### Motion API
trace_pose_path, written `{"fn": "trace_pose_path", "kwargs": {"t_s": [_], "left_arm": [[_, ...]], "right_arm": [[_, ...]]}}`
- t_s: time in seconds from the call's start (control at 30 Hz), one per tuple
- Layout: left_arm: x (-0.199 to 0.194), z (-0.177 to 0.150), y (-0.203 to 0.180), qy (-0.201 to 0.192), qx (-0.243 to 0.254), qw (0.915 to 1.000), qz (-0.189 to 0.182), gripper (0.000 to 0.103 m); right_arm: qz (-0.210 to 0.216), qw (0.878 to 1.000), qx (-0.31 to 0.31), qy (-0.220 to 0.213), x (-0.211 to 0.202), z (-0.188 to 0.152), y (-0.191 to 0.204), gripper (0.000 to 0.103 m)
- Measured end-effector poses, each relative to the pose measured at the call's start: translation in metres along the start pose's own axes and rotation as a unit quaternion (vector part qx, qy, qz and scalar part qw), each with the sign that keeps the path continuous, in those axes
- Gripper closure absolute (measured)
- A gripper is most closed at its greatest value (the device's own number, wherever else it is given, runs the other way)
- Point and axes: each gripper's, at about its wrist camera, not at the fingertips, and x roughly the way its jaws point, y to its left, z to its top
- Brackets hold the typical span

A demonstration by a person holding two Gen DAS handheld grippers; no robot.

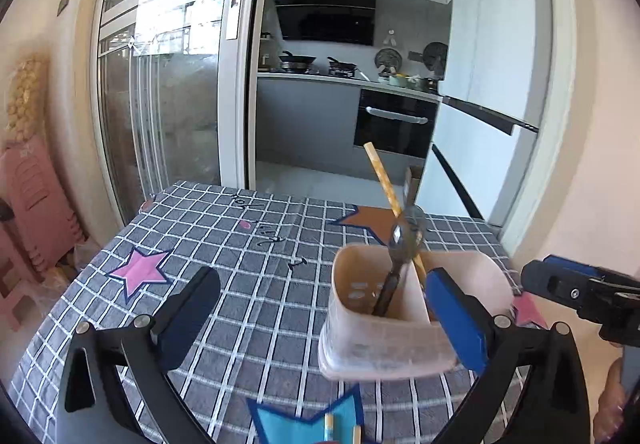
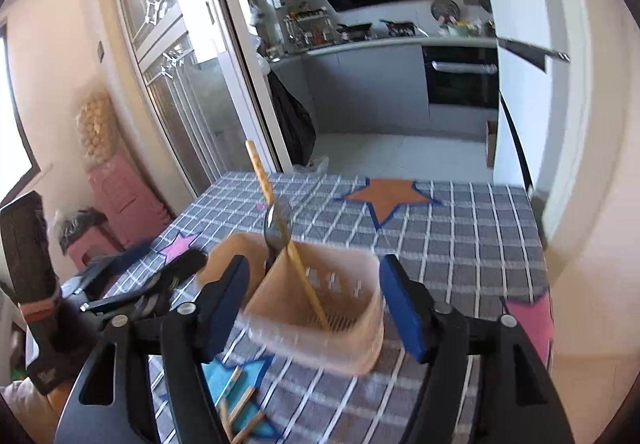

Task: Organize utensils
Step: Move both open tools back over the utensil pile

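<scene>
A pale pink utensil holder stands on the checked tablecloth. A wooden chopstick and a metal spoon lean out of it, bowl end up. My left gripper is open wide, and the holder sits just inside its right blue pad. In the right wrist view the holder stands between the fingers of my open right gripper, with the chopstick and spoon inside; it is blurred. More chopsticks lie on a blue star patch near the front edge.
Star patches in orange and pink dot the cloth. Pink stools stand to the left of the table. Past the far edge are a sliding glass door, a kitchen and a white fridge. A hand shows at bottom right.
</scene>
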Motion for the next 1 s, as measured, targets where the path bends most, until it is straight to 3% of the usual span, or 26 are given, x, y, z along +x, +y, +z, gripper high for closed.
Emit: {"fn": "trace_pose_path", "kwargs": {"t_s": [0.03,0.17,0.3,0.4,0.63,0.8,1.0], "left_arm": [[-0.006,-0.006,0.002,0.014,0.003,0.9999,-0.008,0.0],[-0.021,-0.04,0.007,0.077,0.027,0.9967,-0.007,0.0],[-0.027,-0.087,0.014,0.149,0.04,0.988,0.0,0.0],[-0.029,-0.119,0.018,0.183,0.049,0.9817,0.014,0.0],[-0.031,-0.165,0.027,0.228,0.029,0.9728,0.031,0.0],[-0.029,-0.166,0.025,0.237,0.032,0.9704,0.033,0.0],[-0.028,-0.164,0.032,0.247,0.009,0.9685,0.03,0.0]], "right_arm": [[0.01,1.0,0.012,0.009,-0.005,-0.008,-0.002,0.022],[0.027,0.997,0.046,0.056,-0.015,-0.038,-0.007,0.019],[0.017,0.99,0.062,0.122,-0.017,-0.076,-0.007,0.019],[0.023,0.982,0.077,0.169,-0.019,-0.11,-0.008,0.019],[0.0,0.961,0.129,0.246,-0.02,-0.182,-0.019,0.019],[0.012,0.953,0.149,0.262,-0.021,-0.19,-0.013,0.02],[0.042,0.937,0.198,0.284,-0.007,-0.192,-0.007,0.039]]}}
